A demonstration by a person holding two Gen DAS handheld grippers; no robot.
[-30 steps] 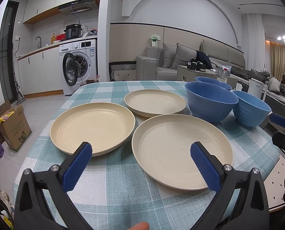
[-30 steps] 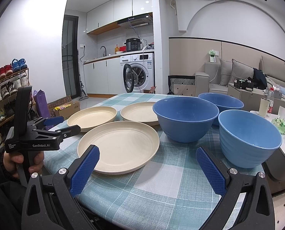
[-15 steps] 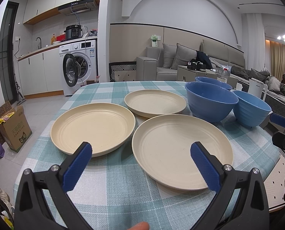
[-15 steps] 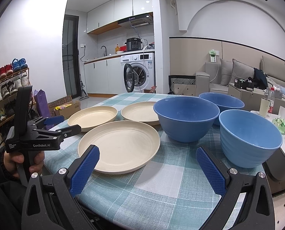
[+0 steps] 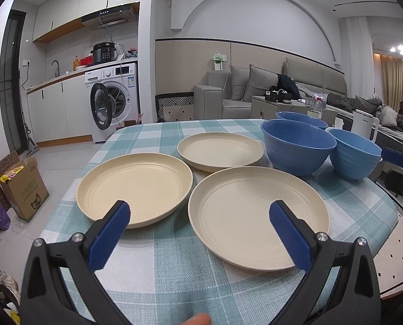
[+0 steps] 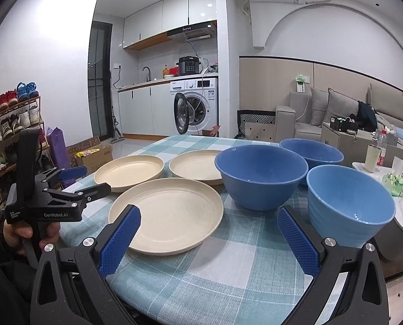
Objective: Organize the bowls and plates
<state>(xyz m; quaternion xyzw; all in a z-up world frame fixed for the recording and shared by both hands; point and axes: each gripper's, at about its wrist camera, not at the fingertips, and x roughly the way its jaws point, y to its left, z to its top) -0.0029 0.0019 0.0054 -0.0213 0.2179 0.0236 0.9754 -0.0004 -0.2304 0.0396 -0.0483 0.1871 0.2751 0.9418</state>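
Three cream plates lie on the checked tablecloth [image 5: 163,268]: a near one [image 5: 258,216] [image 6: 169,211], a left one [image 5: 135,185] [image 6: 129,170] and a far one [image 5: 220,150] [image 6: 196,166]. To their right stand three blue bowls: a large one [image 5: 296,146] [image 6: 261,176], a ribbed one [image 5: 354,155] [image 6: 350,208] and a far one [image 5: 301,119] [image 6: 311,151]. My left gripper [image 5: 198,233] hovers open over the near edge of the plates, empty. Open and empty too, my right gripper [image 6: 208,239] sits before the near plate and the ribbed bowl.
A cardboard box [image 5: 22,189] sits on the floor left of the table, and a washing machine [image 5: 114,100] with its door open stands behind. Sofa [image 5: 244,94] and low tables are at the back right. A shoe rack [image 6: 9,124] lines the left wall.
Both grippers have crept slightly forward toward the dishes. Nothing on the table has moved.
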